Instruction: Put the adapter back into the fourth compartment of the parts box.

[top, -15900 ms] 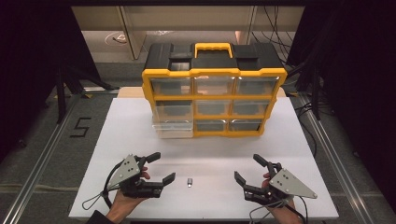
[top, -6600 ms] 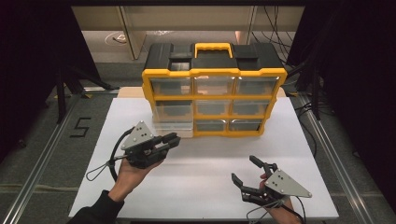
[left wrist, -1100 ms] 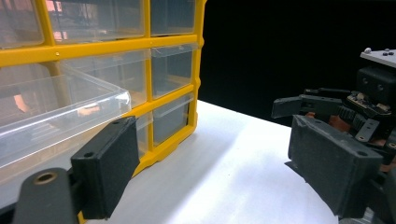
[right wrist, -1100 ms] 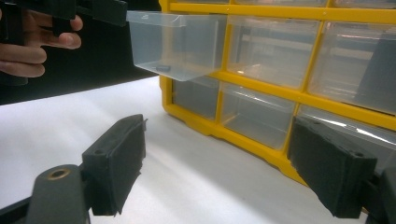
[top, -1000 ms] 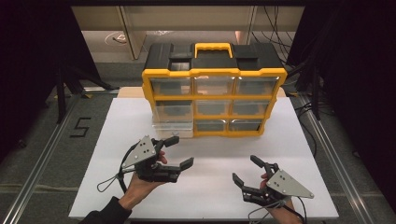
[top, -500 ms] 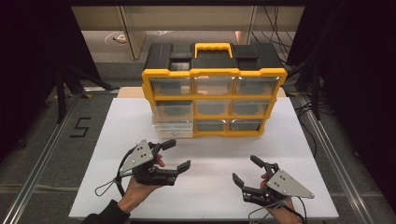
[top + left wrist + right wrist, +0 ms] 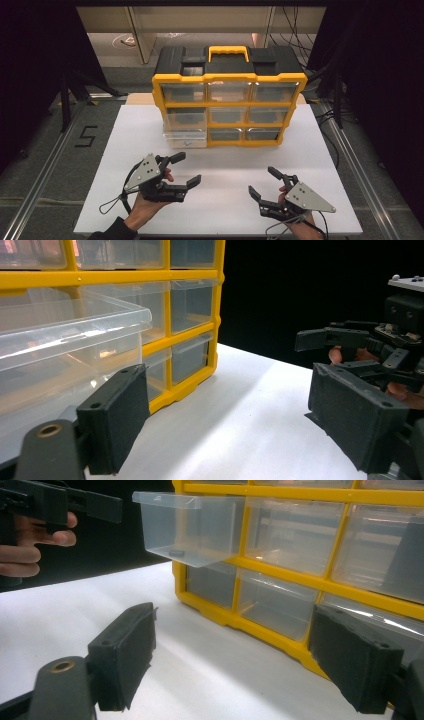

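Overhead: white table (image 7: 325,150), dark room; left gripper (image 7: 186,169), right gripper (image 7: 261,182) both released.

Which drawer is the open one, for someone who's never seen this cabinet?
Find the yellow drawer cabinet at the far side of the white table. In its left column, look low down for the clear open drawer. It alone juts out past the yellow frame; every other drawer sits flush.
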Available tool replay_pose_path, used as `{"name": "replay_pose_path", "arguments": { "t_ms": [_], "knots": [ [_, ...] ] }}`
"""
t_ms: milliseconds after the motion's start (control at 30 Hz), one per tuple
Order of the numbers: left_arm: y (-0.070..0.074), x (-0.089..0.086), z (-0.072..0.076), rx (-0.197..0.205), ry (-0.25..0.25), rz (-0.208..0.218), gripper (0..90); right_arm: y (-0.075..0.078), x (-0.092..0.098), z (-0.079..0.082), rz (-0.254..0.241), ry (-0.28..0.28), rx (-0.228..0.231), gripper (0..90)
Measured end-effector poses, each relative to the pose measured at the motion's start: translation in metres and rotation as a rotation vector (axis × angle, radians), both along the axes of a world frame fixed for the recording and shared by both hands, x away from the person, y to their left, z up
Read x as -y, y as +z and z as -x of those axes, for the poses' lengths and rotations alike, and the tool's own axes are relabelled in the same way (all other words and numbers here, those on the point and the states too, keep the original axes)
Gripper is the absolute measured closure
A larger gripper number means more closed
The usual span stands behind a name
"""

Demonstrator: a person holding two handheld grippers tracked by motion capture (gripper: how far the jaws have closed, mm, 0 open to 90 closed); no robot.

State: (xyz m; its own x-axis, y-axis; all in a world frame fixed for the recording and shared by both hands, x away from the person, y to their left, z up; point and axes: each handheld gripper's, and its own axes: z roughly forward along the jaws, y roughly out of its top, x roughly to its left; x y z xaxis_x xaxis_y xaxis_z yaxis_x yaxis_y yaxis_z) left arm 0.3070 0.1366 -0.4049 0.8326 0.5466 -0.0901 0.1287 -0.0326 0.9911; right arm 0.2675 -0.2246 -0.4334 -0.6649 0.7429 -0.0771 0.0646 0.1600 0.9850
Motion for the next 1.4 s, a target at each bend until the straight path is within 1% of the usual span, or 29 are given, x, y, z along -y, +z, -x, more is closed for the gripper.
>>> {"name": "replay_pose_path", "arguments": {
  "t_ms": [367,500,600,733,800,900,1067,1400],
  "knots": [
    [-0.009,-0.002,0.004,-0.018,-0.001,-0.008,16.3,0.0,0.0,0.0,-0.001,0.001,-0.003,20.3],
    [-0.013,-0.004,0.005,-0.025,0.005,-0.004,16.3,0.0,0.0,0.0,-0.004,0.001,0.004,20.3],
    [-0.016,-0.005,0.005,-0.023,0.009,-0.005,16.1,0.0,0.0,0.0,-0.007,0.001,0.004,20.3],
    [-0.018,-0.007,0.006,-0.042,0.002,0.007,15.9,0.0,0.0,0.0,-0.004,-0.001,0.002,20.3],
    [-0.018,-0.007,0.007,-0.037,0.004,0.002,16.0,0.0,0.0,0.0,-0.003,-0.001,-0.004,20.3],
    [-0.019,-0.009,0.01,-0.037,0.005,0.011,15.9,0.0,0.0,0.0,-0.001,0.0,-0.003,20.3],
    [-0.023,-0.008,0.014,-0.029,0.009,-0.004,15.9,0.0,0.0,-0.001,-0.003,0.0,0.001,20.3],
    [-0.023,-0.007,0.013,-0.028,0.01,-0.005,15.9,0.0,0.0,-0.001,-0.005,0.002,0.002,20.3]
  ]
}}
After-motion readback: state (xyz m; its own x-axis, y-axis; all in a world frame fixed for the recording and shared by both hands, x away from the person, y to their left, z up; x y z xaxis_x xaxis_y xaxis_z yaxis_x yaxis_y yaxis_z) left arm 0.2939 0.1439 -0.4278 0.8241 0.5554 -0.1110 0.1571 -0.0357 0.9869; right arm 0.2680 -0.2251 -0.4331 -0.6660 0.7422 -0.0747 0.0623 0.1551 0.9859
